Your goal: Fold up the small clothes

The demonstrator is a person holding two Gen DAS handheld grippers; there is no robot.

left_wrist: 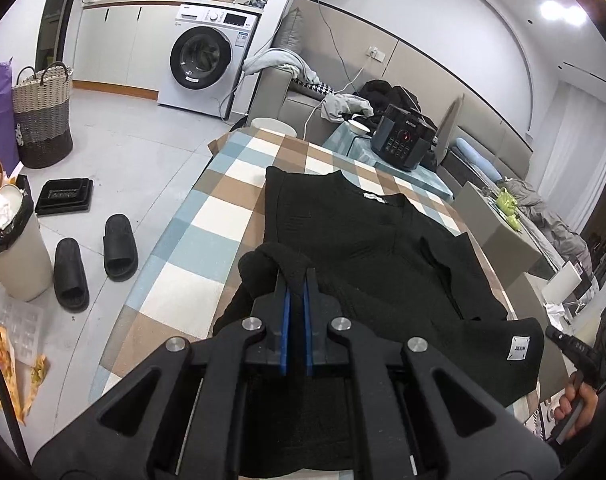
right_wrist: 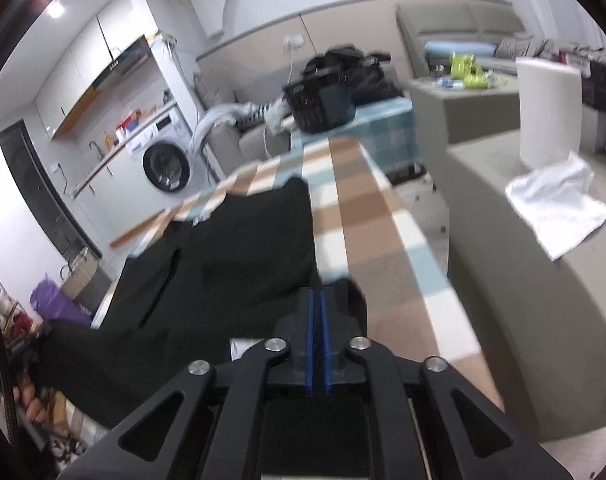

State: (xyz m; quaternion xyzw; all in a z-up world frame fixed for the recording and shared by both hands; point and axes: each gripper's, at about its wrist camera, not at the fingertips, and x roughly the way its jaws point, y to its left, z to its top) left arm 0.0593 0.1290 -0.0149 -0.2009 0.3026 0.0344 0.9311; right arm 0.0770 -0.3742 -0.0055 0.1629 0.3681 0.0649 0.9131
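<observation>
Left claw (left_wrist: 297, 276) on black garment (left_wrist: 367, 240), collar away lengthwise.

Around the black garment (left_wrist: 367, 240) the checked tablecloth (left_wrist: 207, 216) lies bare on the side facing the washing machine (left_wrist: 207, 64) and past the collar; a black cooker (left_wrist: 403, 142) blocks the far corner beyond the garment, and a paper towel roll (right_wrist: 549, 110) stands on the grey counter (right_wrist: 503, 280) beside it

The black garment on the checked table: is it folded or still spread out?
Mostly spread: the black garment lies flat, collar and label showing. Only one edge is bunched up, pinched in the left gripper.
</observation>
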